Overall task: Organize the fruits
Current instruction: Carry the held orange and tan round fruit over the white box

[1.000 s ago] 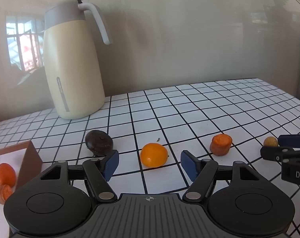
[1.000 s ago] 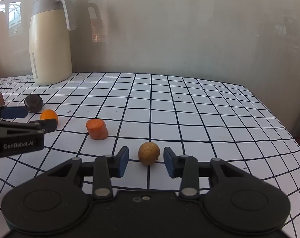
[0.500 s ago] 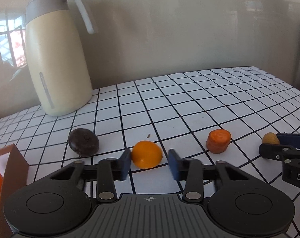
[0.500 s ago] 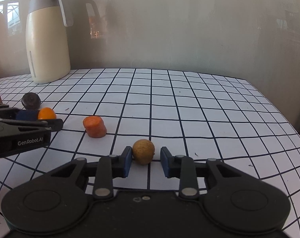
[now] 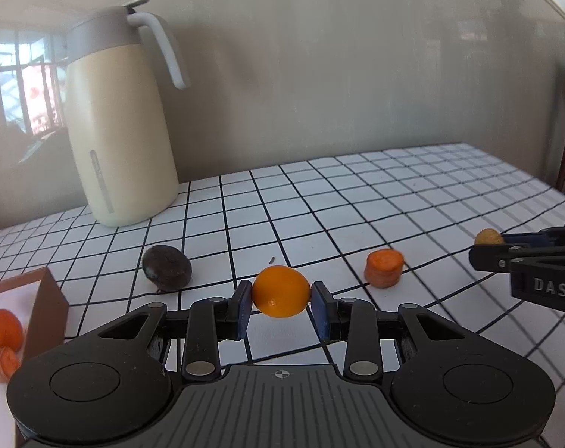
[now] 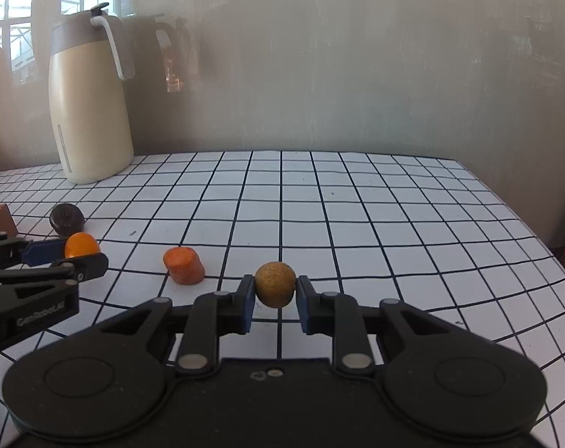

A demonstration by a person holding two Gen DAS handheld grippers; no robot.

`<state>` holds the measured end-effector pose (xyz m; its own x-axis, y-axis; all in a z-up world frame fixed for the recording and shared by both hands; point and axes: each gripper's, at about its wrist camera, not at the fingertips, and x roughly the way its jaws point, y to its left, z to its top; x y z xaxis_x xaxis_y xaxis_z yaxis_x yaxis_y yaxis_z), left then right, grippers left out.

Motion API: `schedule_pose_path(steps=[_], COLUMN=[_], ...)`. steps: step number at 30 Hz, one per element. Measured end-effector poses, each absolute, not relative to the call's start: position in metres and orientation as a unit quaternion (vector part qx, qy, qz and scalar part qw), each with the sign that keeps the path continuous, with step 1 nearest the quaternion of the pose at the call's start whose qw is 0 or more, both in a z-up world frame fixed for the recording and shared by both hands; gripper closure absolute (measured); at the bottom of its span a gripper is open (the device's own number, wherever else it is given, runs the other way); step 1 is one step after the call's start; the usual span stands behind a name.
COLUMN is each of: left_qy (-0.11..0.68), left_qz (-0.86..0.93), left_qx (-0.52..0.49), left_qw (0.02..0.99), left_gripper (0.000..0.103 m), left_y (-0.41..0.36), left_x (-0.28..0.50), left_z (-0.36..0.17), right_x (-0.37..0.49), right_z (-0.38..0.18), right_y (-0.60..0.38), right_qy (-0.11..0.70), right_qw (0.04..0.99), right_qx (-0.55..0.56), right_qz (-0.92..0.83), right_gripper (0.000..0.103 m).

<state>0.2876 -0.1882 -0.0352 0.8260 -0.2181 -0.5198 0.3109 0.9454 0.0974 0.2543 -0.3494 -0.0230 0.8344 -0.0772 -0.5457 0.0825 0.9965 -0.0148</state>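
Both tongs have closed since a second ago, left tongs (image 5: 281,309) pinching the orange fruit (image 5: 280,290), right tongs (image 6: 274,300) the tan fruit (image 6: 274,289), near the table's front edge, ready for lifting toward the box (image 5: 40,298).

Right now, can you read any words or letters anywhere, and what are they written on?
"DAS": white letters on the right tongs, cut off by the picture's edge.
"GenRobot.AI": on the left tongs, a bit blurred.
The jug has only a plain stripe, with no words on it.
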Motion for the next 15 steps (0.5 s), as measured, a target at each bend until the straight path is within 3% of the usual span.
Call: schedule_pose_path(steps=[15], left_qy=[0.227], left_qz=[-0.125], left_qx=[0.068], left_qw=[0.963], left_gripper=[0.068], left_y=[-0.163], left_x=[0.226], left_z=[-0.009], right_x=[0.212], right_z=[0.005], right_y=[-0.332], right_qy=[0.259], right_qw=[0.965], right_qx=[-0.009], right_qz=[-0.031], right_gripper=[0.088])
